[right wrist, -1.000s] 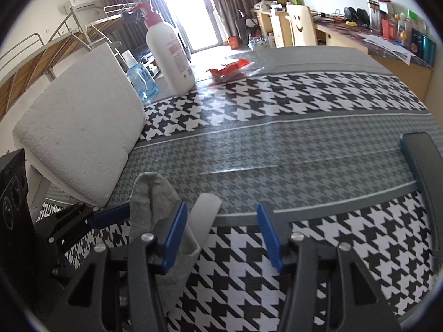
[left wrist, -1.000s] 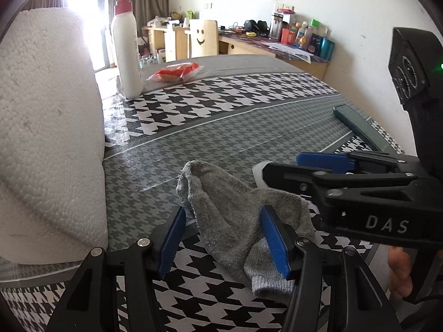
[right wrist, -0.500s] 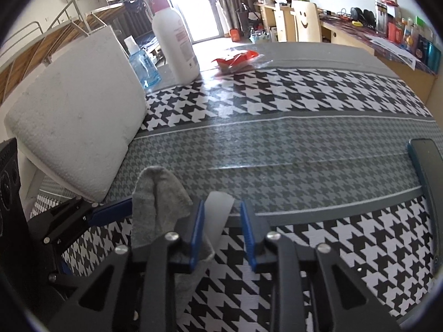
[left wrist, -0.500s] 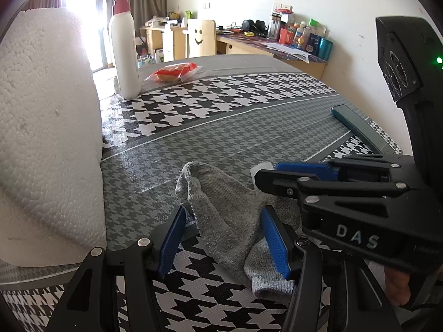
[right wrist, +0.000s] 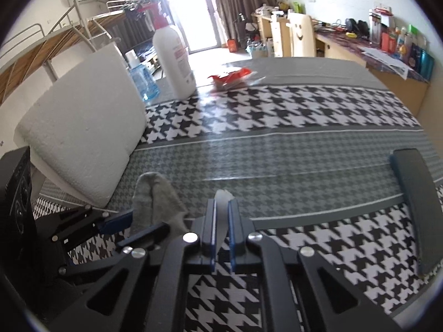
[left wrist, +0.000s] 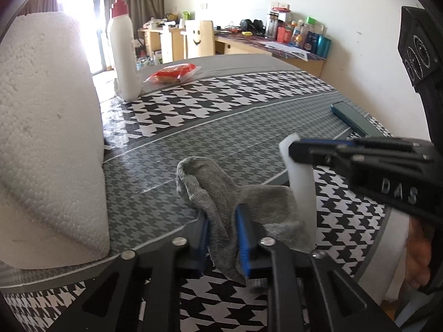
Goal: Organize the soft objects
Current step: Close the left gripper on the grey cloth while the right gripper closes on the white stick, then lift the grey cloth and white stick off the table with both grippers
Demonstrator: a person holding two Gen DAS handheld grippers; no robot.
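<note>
Sock [left wrist: 221, 193], grey and crumpled, lies on the houndstooth bench [left wrist: 249, 127] near its front edge, just beside a white foam block [left wrist: 47, 138]; the left claw [left wrist: 221, 238] is closing on the sock, its blue pads [left wrist: 245, 235] already pressing a bunched fold of the fabric between them; the right claw [right wrist: 220, 221] stands together, clamped on a thin white strip [left wrist: 300, 185] that rises upright at the sock's right side, and whether that strip is a card insert or a part of the sock itself cannot be told; in the right wrist view the sock [right wrist: 157, 202] sits just left of that claw; a white pump bottle [left wrist: 123, 52], a red packet [left wrist: 173, 73] and a dark flat case [left wrist: 354, 119] lie well apart from the work, further back and to the right; the step in hand looks like the grasp, with both claws taking hold before any lift or fold, so the task seems barely begun; the next move likely calls for the two hands to travel together, since pulling them apart could tug the strip free or stretch the soft knit; the bunched grip on the left may slip, so a slow lift would be wise.
</note>
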